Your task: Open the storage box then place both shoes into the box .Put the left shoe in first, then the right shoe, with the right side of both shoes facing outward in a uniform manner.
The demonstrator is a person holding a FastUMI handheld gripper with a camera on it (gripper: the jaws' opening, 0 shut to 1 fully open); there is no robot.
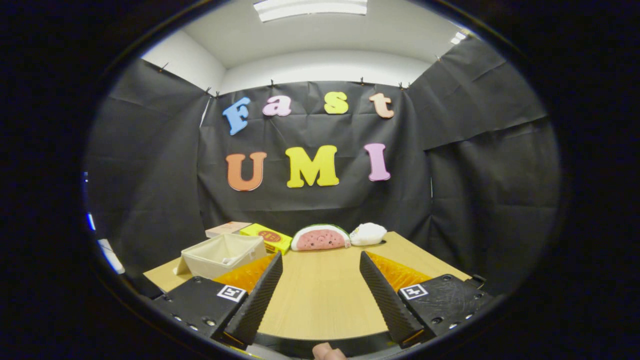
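The left finger (257,295) covers the near corner of the open box (222,255), whose inside is too small to make out. A flat carton (227,228) lies half hidden behind it. Labels on the yellow pack (267,237) cannot be read. The near edge of the surface (320,295) is cut off below.

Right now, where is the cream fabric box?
The cream fabric box sits open on the wooden table, beyond the open gripper's left finger, with a yellow box just behind it toward the watermelon plush.
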